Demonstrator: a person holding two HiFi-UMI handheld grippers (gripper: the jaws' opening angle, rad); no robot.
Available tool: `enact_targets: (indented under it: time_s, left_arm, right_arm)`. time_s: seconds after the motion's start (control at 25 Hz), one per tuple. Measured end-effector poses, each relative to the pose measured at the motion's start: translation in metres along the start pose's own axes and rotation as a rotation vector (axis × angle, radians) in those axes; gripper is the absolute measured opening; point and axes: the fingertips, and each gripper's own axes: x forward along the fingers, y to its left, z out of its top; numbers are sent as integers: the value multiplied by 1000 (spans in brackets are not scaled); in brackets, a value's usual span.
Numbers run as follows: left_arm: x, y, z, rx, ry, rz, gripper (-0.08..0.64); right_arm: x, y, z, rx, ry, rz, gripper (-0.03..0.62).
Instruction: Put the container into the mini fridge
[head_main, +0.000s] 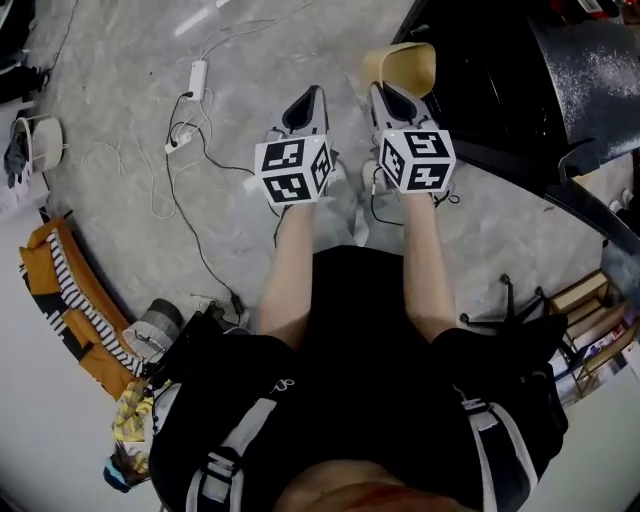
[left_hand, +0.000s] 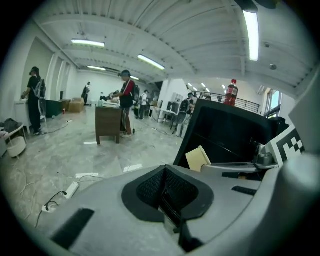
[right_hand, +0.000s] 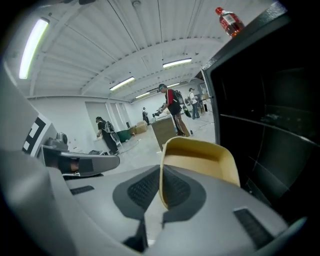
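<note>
A tan open container (right_hand: 200, 157) hangs from my right gripper (right_hand: 161, 192), whose jaws are shut on its near rim. In the head view the container (head_main: 404, 66) sticks out ahead of the right gripper (head_main: 392, 98), just left of the black mini fridge (head_main: 500, 80). The fridge's dark open inside (right_hand: 270, 130) fills the right of the right gripper view, with the container just outside it. My left gripper (head_main: 304, 108) is held beside the right one, jaws shut (left_hand: 164, 192) with nothing between them. The container (left_hand: 199, 159) and fridge (left_hand: 225, 132) also show in the left gripper view.
A red-labelled bottle (right_hand: 229, 21) stands on top of the fridge. A white power strip and cables (head_main: 196, 80) lie on the grey floor to the left. Bags and an orange striped cloth (head_main: 70, 310) sit at lower left. People stand at a brown desk (left_hand: 107, 122) far off.
</note>
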Motion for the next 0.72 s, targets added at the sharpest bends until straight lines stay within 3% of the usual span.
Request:
enact_targets:
  time_s: [0.28, 0.72]
  left_arm:
    - [41, -31, -35, 59, 118, -105, 6]
    - [70, -44, -48, 124, 206, -147, 6]
  right_arm:
    - [6, -68, -58, -27, 122, -188, 18]
    - [28, -200, -103, -66, 281, -498, 18]
